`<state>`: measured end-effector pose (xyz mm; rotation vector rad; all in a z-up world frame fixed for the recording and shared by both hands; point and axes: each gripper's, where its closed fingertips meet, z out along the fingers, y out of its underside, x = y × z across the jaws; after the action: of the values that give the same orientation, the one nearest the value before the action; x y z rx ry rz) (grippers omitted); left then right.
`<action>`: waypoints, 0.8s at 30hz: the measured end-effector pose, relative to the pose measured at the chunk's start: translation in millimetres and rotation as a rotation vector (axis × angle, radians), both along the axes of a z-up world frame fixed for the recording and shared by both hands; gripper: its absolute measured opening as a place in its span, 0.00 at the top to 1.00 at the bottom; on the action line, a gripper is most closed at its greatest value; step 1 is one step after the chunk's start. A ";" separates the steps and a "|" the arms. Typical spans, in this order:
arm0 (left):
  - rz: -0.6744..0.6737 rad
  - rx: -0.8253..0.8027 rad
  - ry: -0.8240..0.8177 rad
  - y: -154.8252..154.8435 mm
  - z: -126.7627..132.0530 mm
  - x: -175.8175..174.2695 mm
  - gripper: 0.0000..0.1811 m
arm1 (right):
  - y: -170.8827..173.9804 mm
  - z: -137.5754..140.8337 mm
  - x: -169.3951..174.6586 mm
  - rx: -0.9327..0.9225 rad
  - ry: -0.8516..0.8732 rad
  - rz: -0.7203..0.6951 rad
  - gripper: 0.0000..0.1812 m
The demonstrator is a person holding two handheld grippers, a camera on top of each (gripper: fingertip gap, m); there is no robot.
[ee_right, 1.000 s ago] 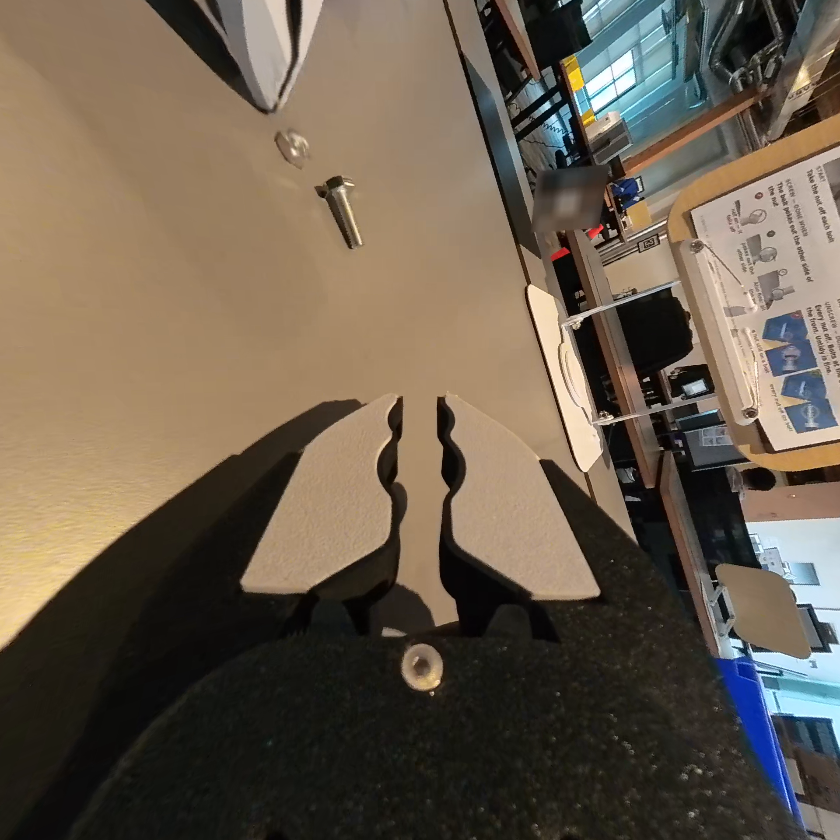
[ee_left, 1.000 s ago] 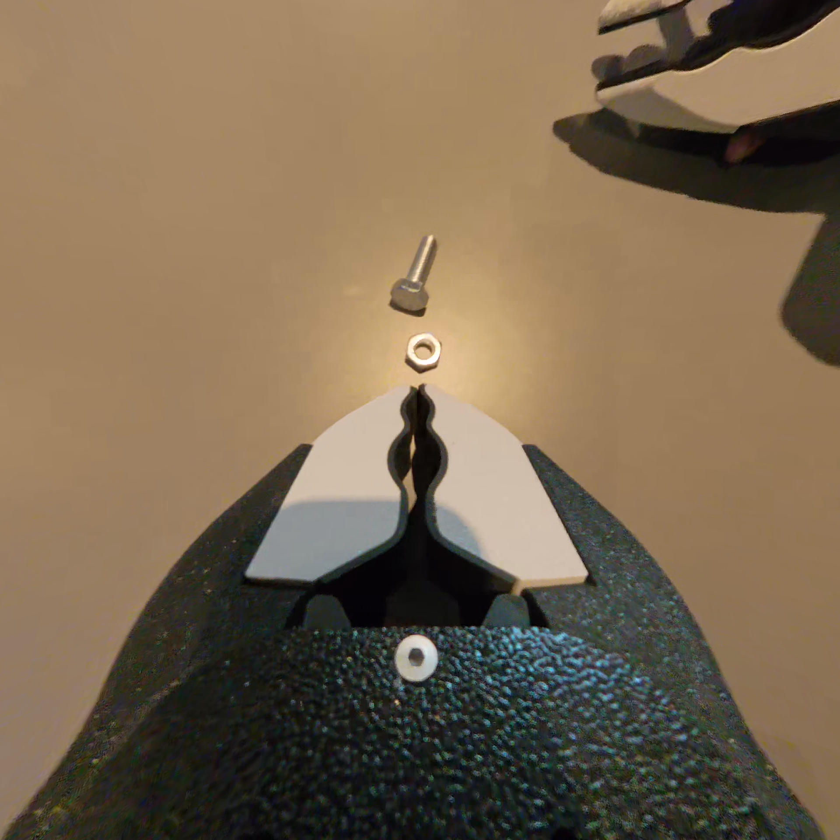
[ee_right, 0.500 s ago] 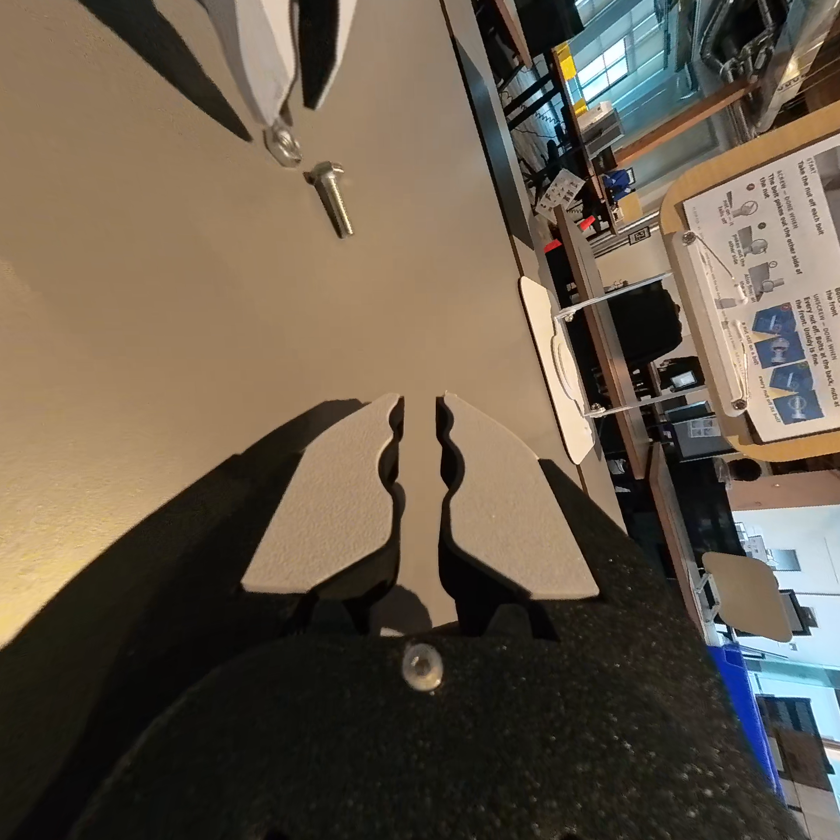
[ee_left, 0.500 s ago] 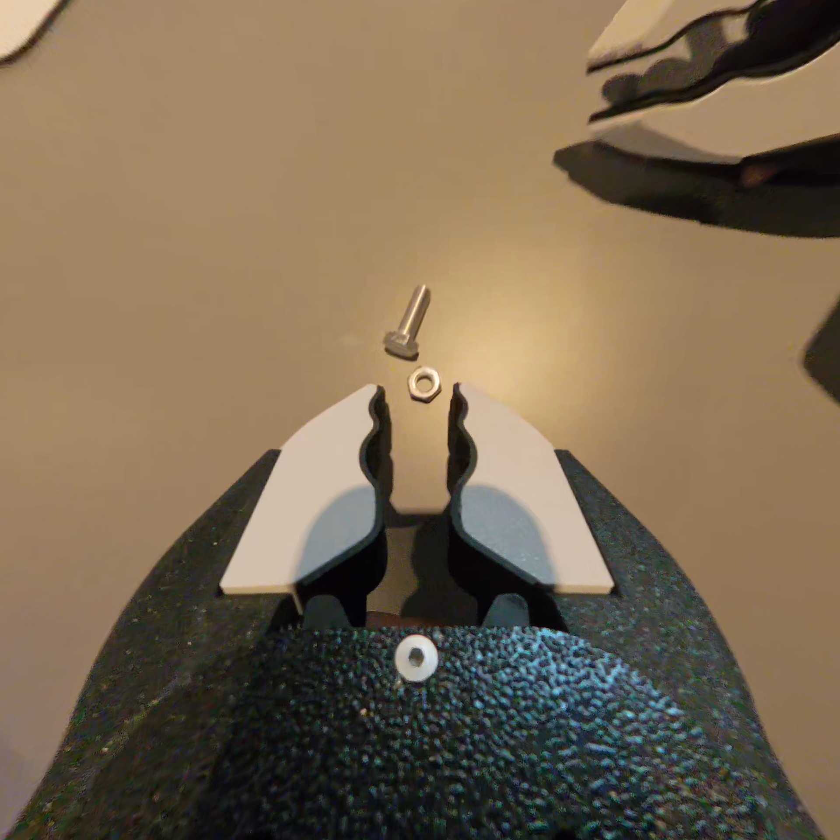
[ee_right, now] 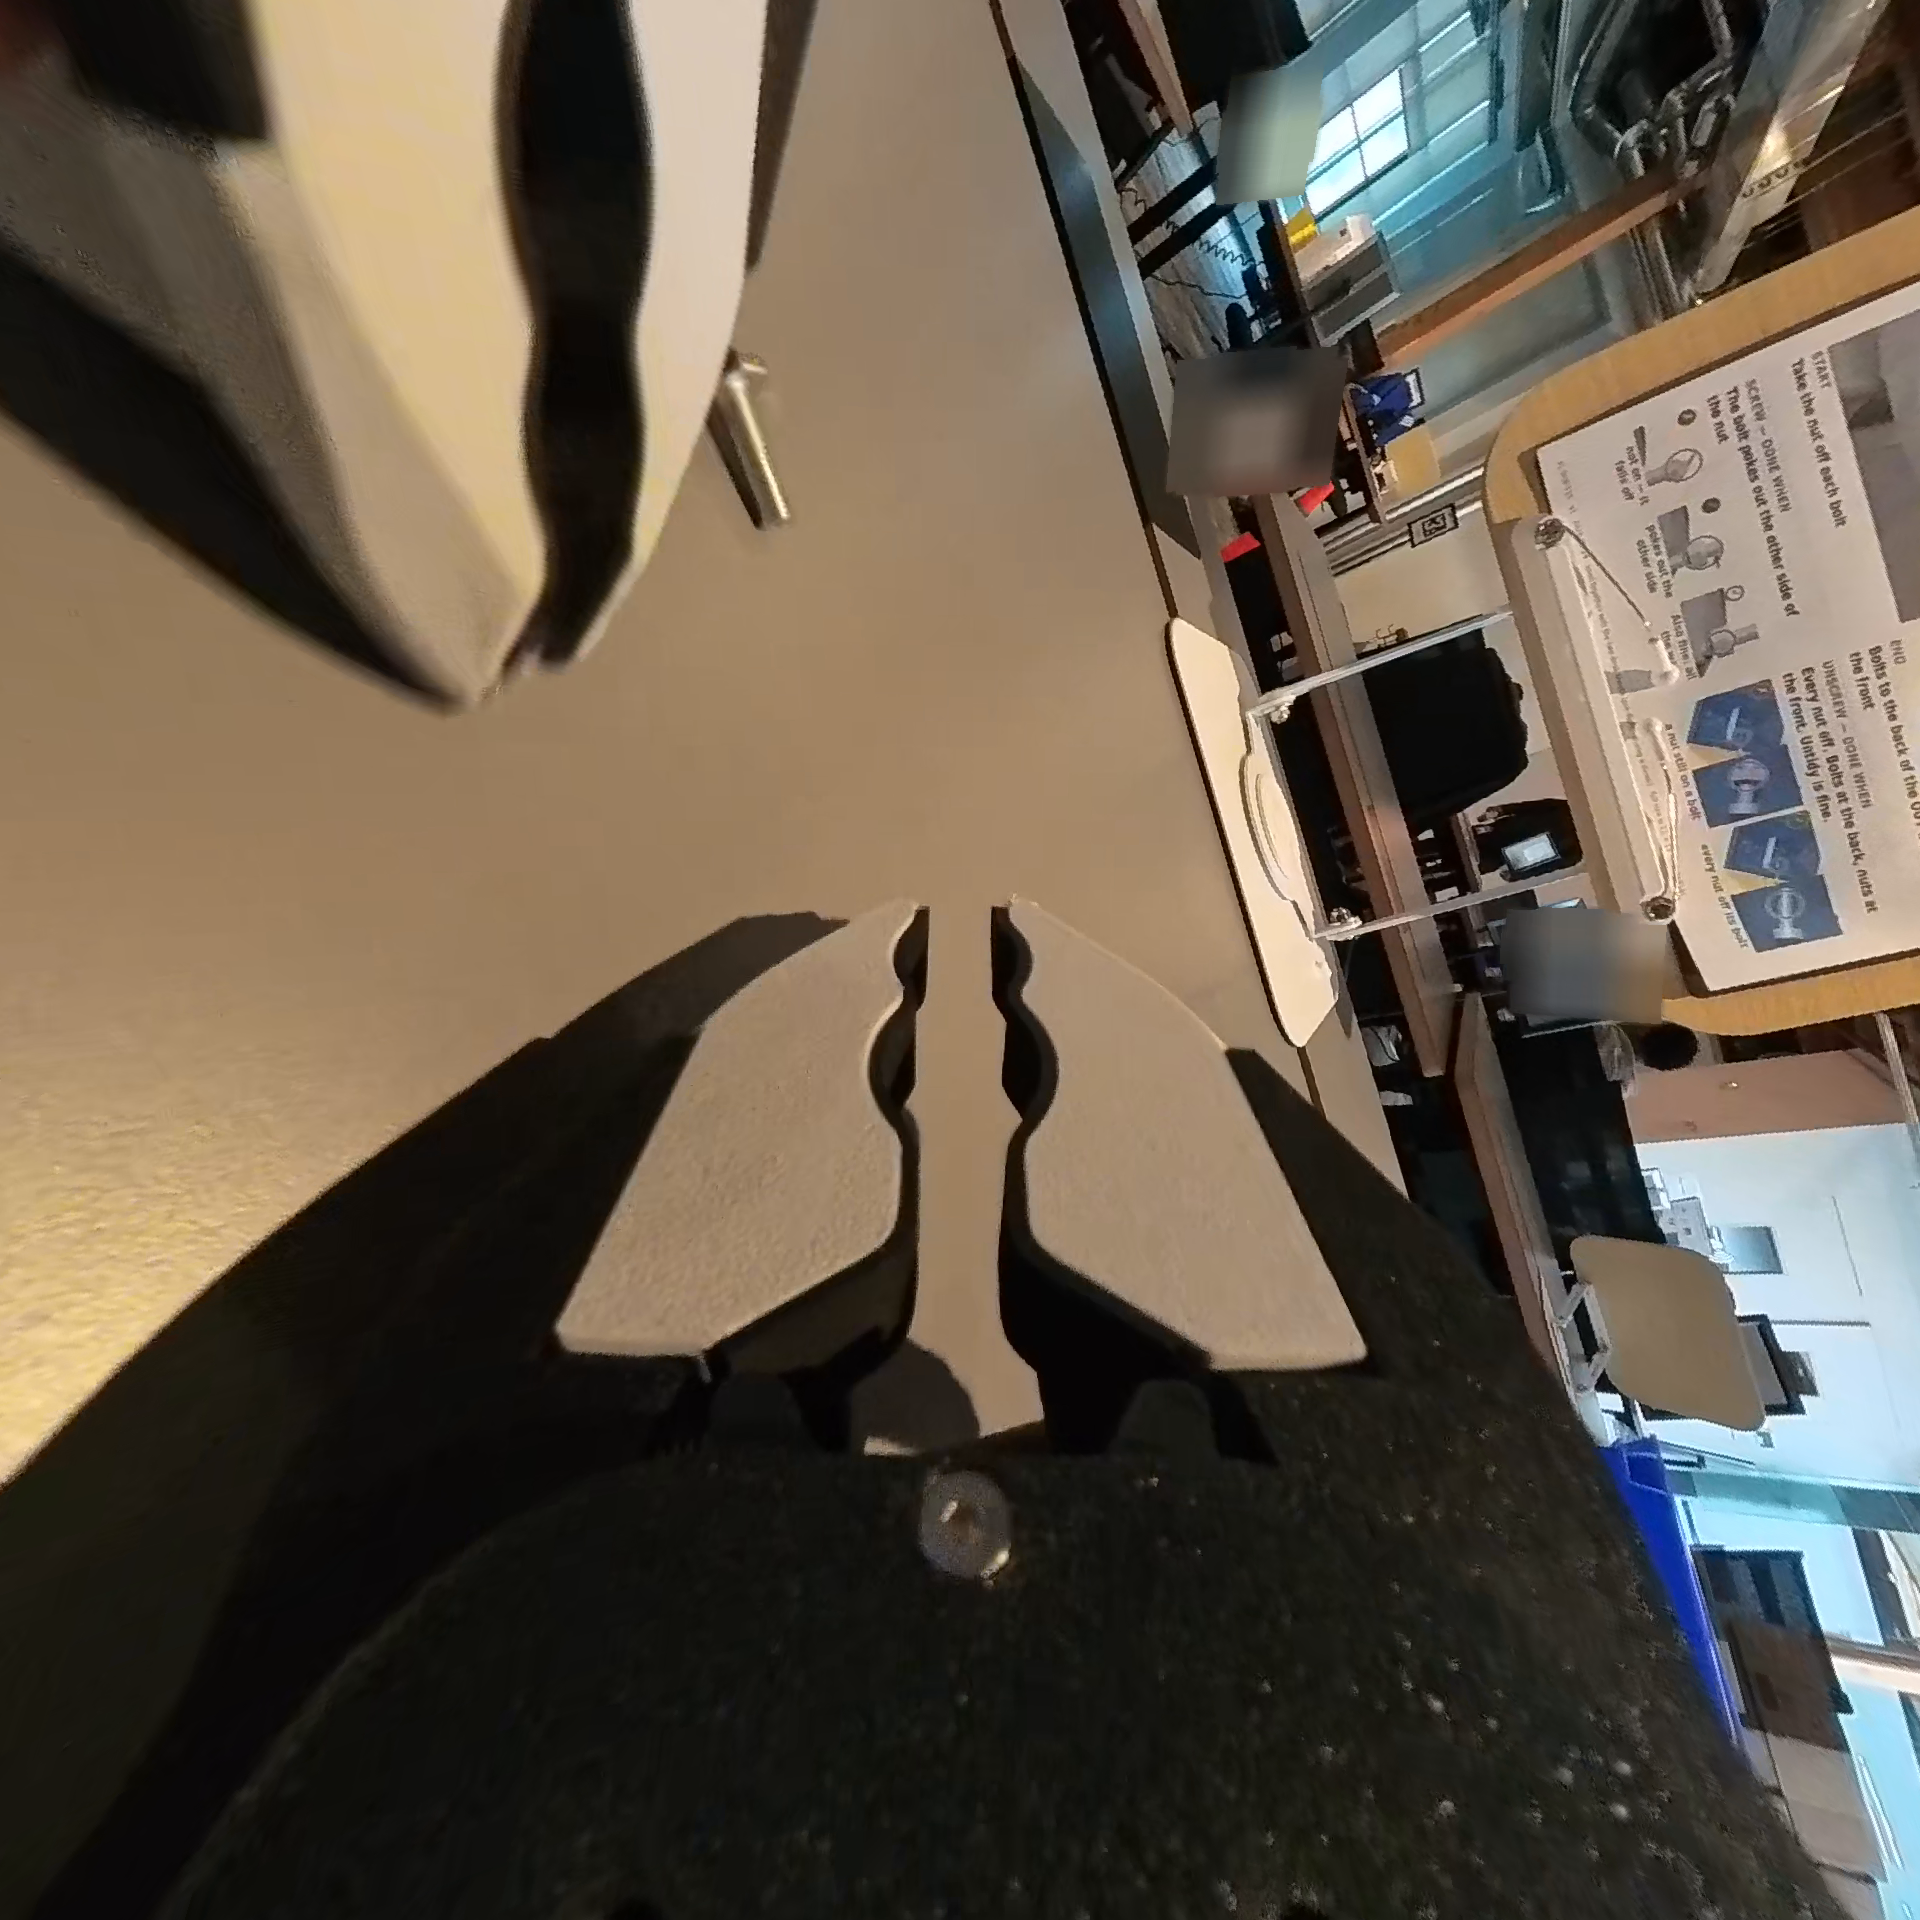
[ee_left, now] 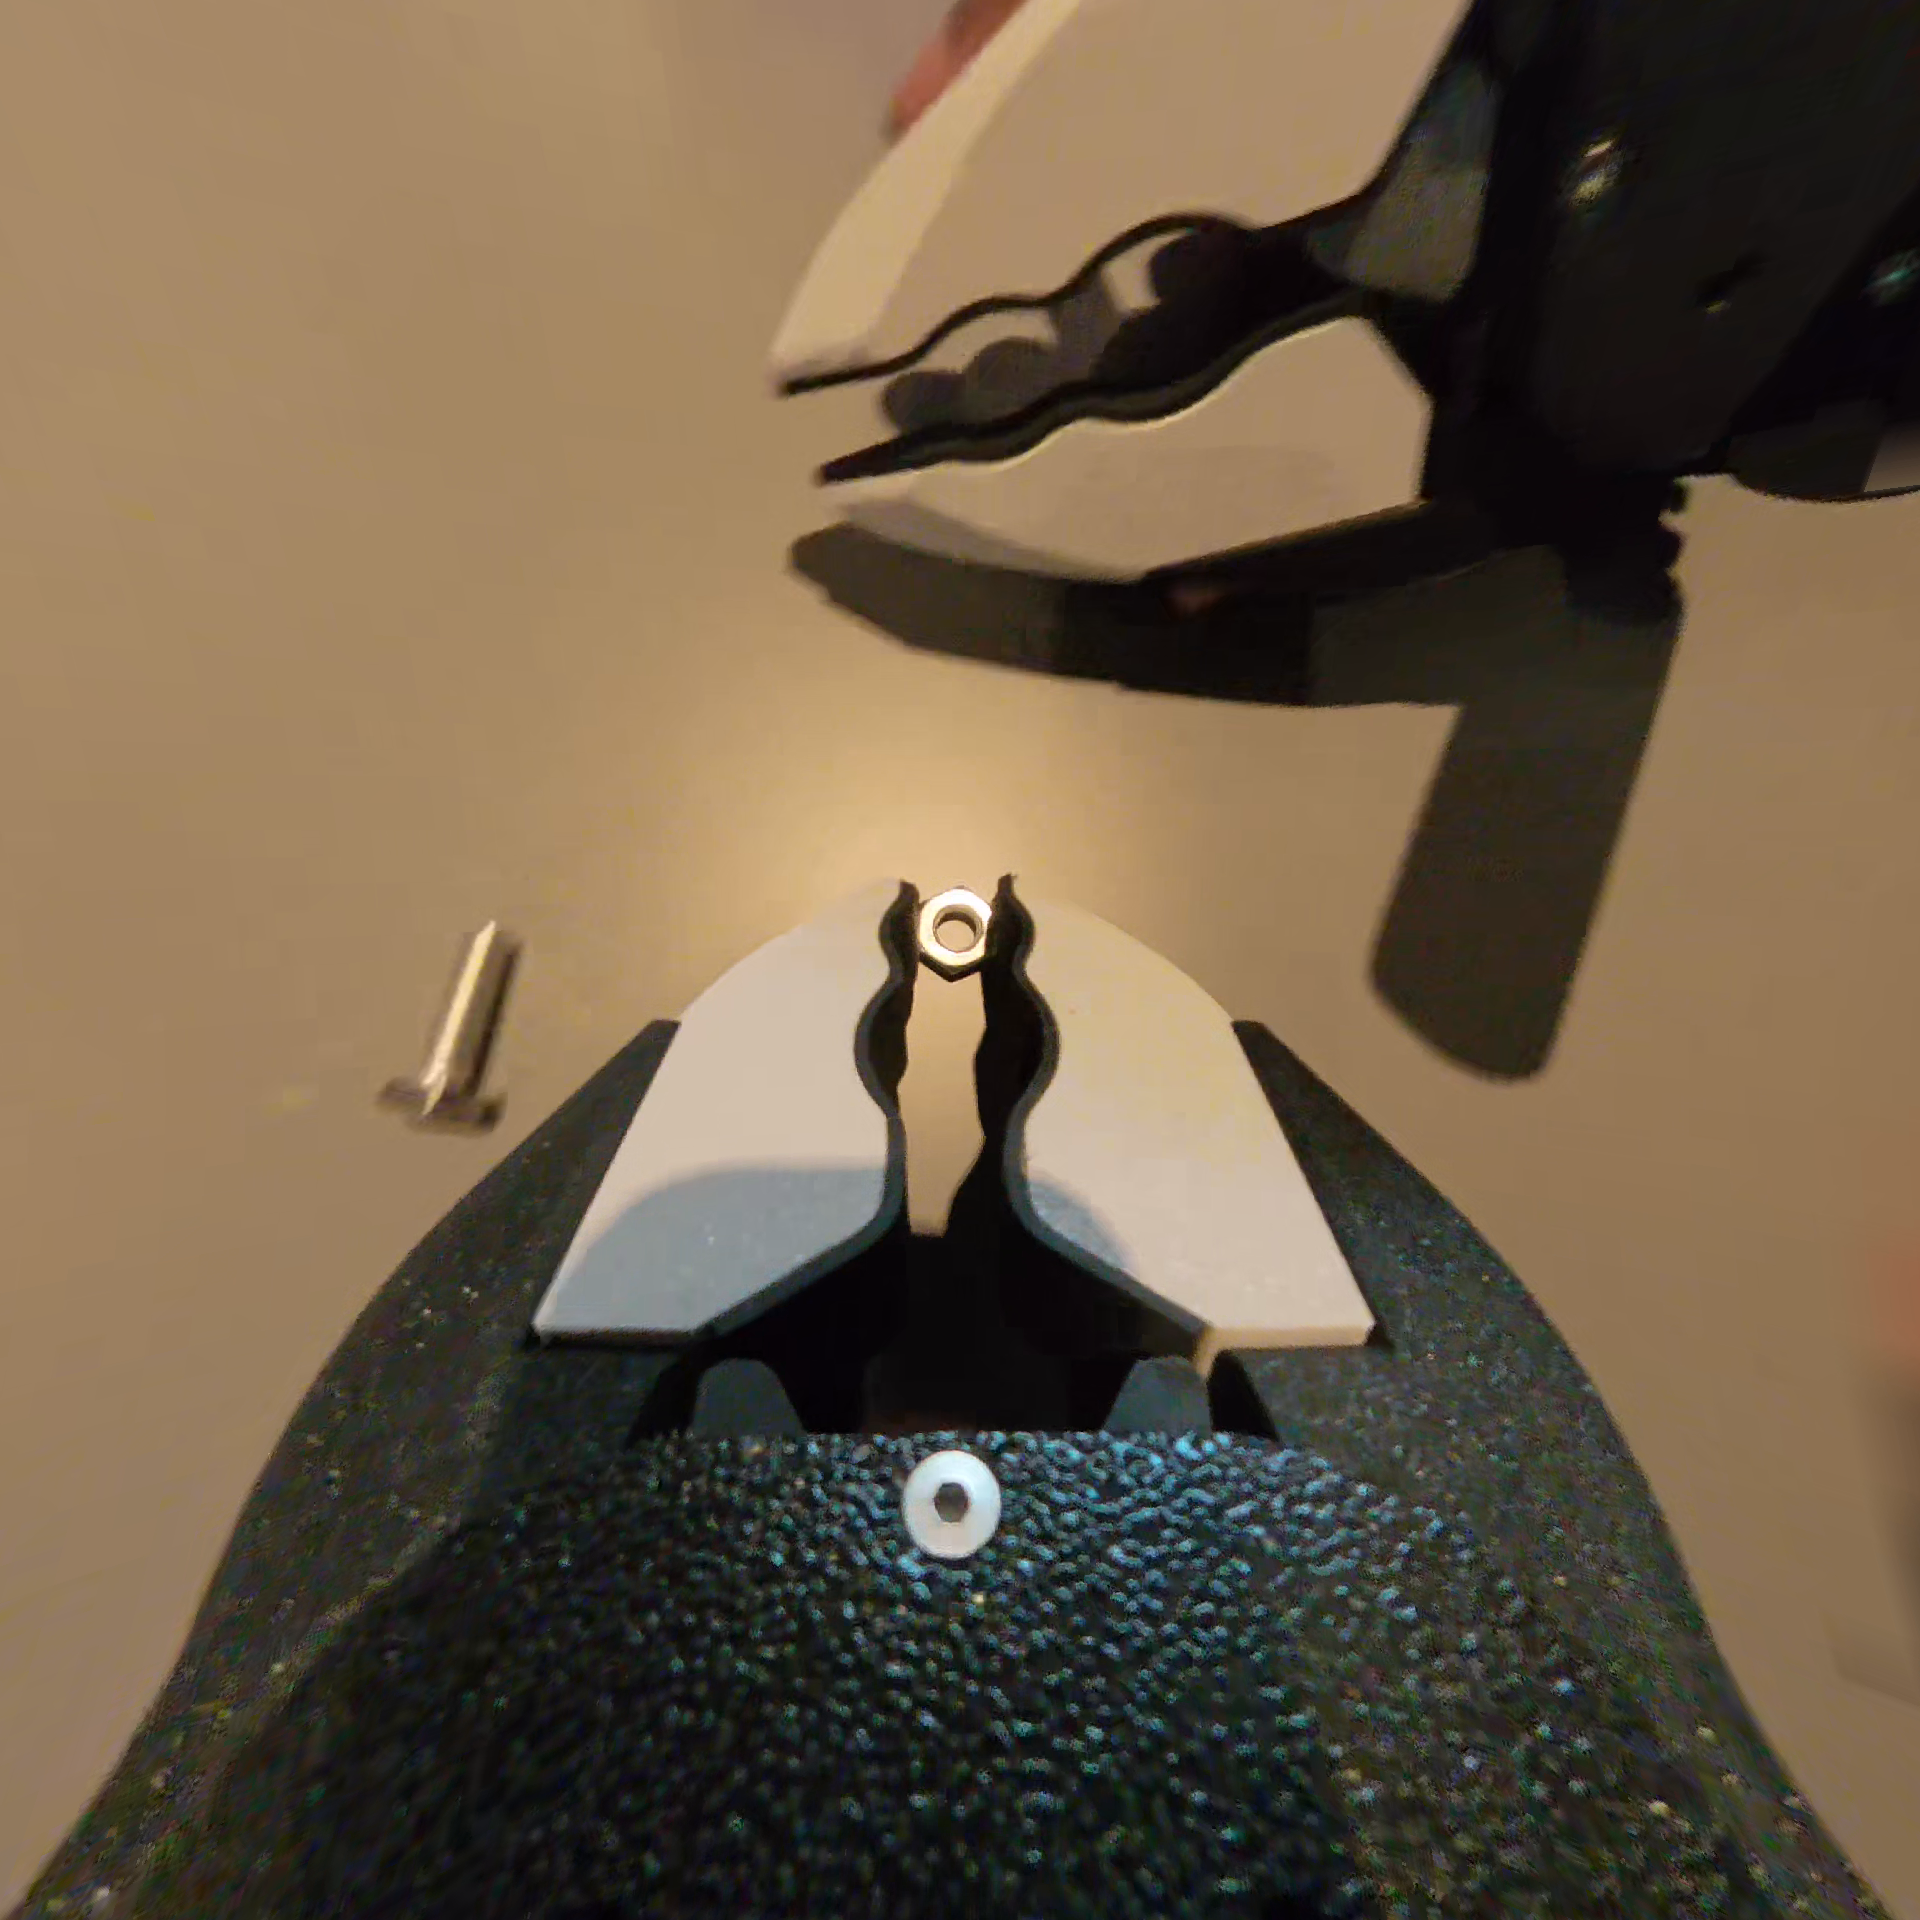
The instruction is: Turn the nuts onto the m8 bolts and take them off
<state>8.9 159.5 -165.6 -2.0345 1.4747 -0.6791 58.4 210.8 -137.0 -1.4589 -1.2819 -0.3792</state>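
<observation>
Our left claw is clamped on a small silver nut, pinched flat between the tips of its two pale fingers, the hole of the nut facing us. Our right claw grips nothing; its fingers stand slightly parted with a narrow strip of bare counter showing between them. In the left wrist view the bolt lies on its side on the tan counter, just to the left of the left claw and apart from it. The right claw hangs farther off at upper right, blurred, above its shadow. Beyond the counter's far edge stands an instruction board.
</observation>
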 end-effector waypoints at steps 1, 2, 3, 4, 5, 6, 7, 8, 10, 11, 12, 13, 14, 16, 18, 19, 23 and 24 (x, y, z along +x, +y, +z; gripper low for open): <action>-0.026 0.003 0.007 -5.5 0.0 10.1 0.92 | 0.9 0.8 1.4 0.004 0.003 -0.009 0.94; -0.044 0.010 0.014 -8.8 0.7 19.2 0.92 | 1.9 1.8 3.7 0.007 0.009 -0.021 0.94; -0.051 0.024 0.009 -9.1 3.5 27.7 0.92 | 3.0 3.0 6.5 0.009 0.019 -0.034 0.94; -0.045 0.038 -0.006 -6.8 8.1 35.0 0.92 | 4.2 4.5 10.1 0.009 0.031 -0.048 0.94; -0.023 0.050 -0.025 -1.8 13.1 40.7 0.92 | 5.7 6.3 14.1 0.008 0.045 -0.064 0.94; 0.011 0.064 -0.045 5.4 17.1 44.2 0.92 | 7.4 8.3 18.7 0.008 0.061 -0.082 0.94; 0.046 0.079 -0.059 12.0 18.8 45.8 0.92 | 9.0 10.3 23.1 0.007 0.077 -0.099 0.94; 0.076 0.086 -0.066 15.5 17.6 46.2 0.88 | 10.4 12.2 26.9 0.004 0.093 -0.112 0.94; 0.112 0.096 -0.065 13.4 10.5 45.3 0.83 | 12.6 14.5 32.5 -0.005 0.121 -0.128 0.94; 0.131 0.130 -0.063 12.6 8.8 43.6 0.82 | 13.3 14.9 34.5 -0.010 0.132 -0.134 0.94; 0.174 0.198 -0.064 15.3 12.1 39.8 0.81 | 13.9 15.0 35.8 -0.015 0.140 -0.139 0.94; 0.221 0.260 -0.083 16.5 18.8 36.4 0.80 | 14.4 14.8 36.6 -0.019 0.145 -0.144 0.94; 0.263 0.303 -0.110 14.9 25.4 33.5 0.80 | 14.8 14.8 37.2 -0.021 0.148 -0.148 0.94; 0.378 0.419 -0.158 12.6 41.3 22.4 0.80 | 15.4 14.8 37.8 -0.020 0.148 -0.154 0.94; 0.455 0.583 -0.205 2.7 60.2 10.9 0.80 | 15.7 15.4 38.6 -0.016 0.146 -0.159 0.94; 0.474 0.659 -0.224 -5.4 68.0 6.8 0.81 | 15.7 15.7 38.9 -0.015 0.148 -0.161 0.94; 0.485 0.878 -0.305 -40.4 91.5 -2.9 0.82 | 16.6 17.6 44.4 -0.014 0.163 -0.182 0.94; 0.474 0.880 -0.326 -45.5 93.6 -3.4 0.83 | 17.3 19.5 47.7 -0.012 0.175 -0.193 0.94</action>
<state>5.5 114.0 -71.9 -1.3974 0.8194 -0.1012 106.1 228.1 -117.5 -1.5944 -1.0098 -0.3631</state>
